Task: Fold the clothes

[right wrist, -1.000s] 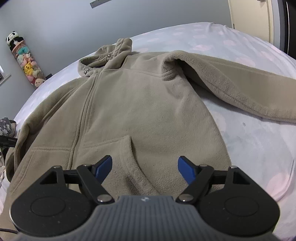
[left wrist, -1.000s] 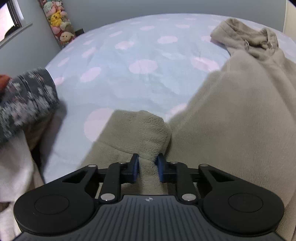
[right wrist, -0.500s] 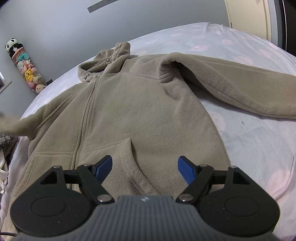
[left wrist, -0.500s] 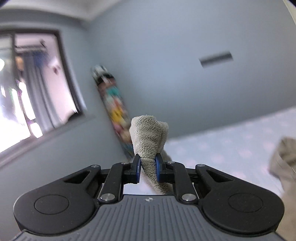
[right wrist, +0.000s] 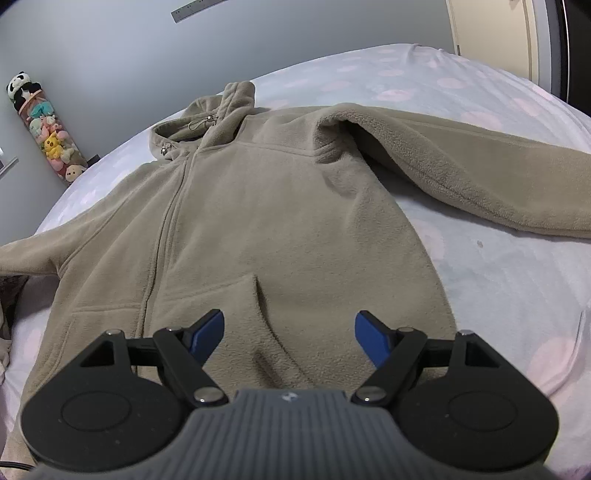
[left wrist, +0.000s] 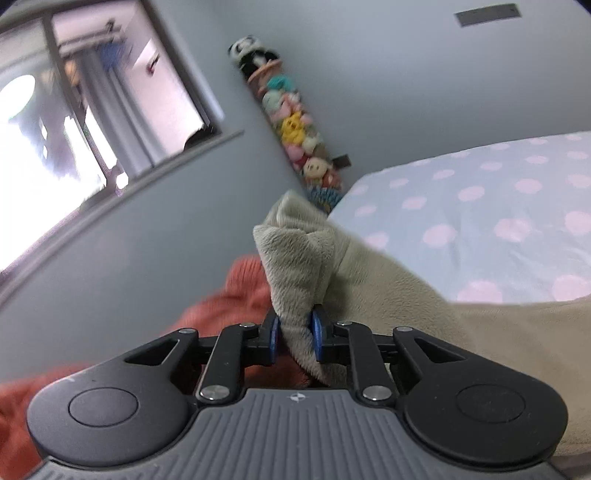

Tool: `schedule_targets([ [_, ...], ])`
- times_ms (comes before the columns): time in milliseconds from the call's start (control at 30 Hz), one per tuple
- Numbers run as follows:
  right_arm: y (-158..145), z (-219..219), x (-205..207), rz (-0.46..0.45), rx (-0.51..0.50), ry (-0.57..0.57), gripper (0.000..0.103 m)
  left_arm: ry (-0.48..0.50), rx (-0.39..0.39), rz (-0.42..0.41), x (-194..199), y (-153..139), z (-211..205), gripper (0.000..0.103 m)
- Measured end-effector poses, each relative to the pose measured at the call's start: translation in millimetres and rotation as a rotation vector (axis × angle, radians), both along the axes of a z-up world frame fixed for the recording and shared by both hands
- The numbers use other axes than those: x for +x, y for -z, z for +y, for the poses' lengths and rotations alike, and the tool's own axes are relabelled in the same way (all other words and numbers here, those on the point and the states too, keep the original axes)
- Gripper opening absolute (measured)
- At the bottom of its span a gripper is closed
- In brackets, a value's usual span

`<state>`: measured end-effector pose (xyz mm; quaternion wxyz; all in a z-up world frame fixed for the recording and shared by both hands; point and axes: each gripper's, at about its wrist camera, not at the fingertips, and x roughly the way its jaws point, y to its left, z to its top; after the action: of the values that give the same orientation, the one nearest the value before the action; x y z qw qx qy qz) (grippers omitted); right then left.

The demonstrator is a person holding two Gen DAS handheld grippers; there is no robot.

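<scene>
A beige fleece hoodie (right wrist: 280,221) lies front up on the polka-dot bed (right wrist: 498,288), hood at the far end. One sleeve (right wrist: 480,173) stretches out to the right. My left gripper (left wrist: 294,334) is shut on the cuff of the other sleeve (left wrist: 299,258) and holds it up off the bed, pulled out to the left. The right gripper (right wrist: 290,334) is open, hovering above the hoodie's hem near the pocket with nothing between its fingers.
A hanging column of plush toys (left wrist: 291,133) stands against the grey wall beside a window (left wrist: 74,140). An orange garment (left wrist: 229,295) lies under the left gripper. A pale door (right wrist: 495,33) is at the far right.
The left gripper lifted the sleeve cuff off the bed, swung upward, and now tilts back down toward the bed's edge. The sleeve now stretches out to the left. The right gripper barely moved.
</scene>
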<state>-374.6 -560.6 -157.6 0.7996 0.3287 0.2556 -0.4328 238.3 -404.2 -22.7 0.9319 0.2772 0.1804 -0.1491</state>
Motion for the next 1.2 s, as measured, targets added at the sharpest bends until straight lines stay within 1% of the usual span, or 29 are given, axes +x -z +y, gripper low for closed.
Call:
schedule_targets([
  [33,0,0,1,0.006,0.0,0.0,0.08,0.006,-0.012,0.001,-2,0,7,0.025],
  [133,0,0,3,0.02,-0.001,-0.003,0.08,0.026,-0.046,0.007,-6,-2,28,0.031],
  [167,0,0,3,0.021,-0.002,-0.003,0.08,0.03,-0.061,0.01,-7,-7,34,0.032],
  [233,0,0,3,0.023,-0.004,-0.004,0.08,0.037,-0.092,0.017,-10,-18,45,0.038],
  [333,-1,1,3,0.022,-0.009,-0.005,0.08,0.038,-0.116,0.013,-16,-32,56,0.041],
  [500,-3,4,1,0.018,-0.016,-0.007,0.08,0.045,-0.153,0.017,-30,-54,71,0.045],
  [600,-6,6,-2,-0.001,-0.018,-0.002,0.08,0.079,-0.164,0.028,-42,-66,73,0.045],
  [667,-12,5,-7,-0.032,-0.01,0.013,0.08,0.119,-0.156,0.034,-52,-72,70,0.046],
  [733,-21,2,-17,-0.088,-0.002,0.034,0.08,0.159,-0.145,0.037,-67,-78,65,0.047],
  [833,-36,-9,-41,-0.145,-0.006,0.091,0.08,0.216,-0.133,0.049,-89,-84,57,0.051],
  [933,-53,-33,-79,-0.119,-0.043,0.179,0.079,0.267,-0.122,0.073,-106,-84,47,0.051],
  [1067,-67,-73,-155,-0.073,-0.083,0.355,0.079,0.308,-0.097,0.112,-127,-79,33,0.051],
  [1200,-64,-114,-234,-0.04,-0.066,0.53,0.079,0.314,-0.07,0.145,-140,-72,19,0.051],
])
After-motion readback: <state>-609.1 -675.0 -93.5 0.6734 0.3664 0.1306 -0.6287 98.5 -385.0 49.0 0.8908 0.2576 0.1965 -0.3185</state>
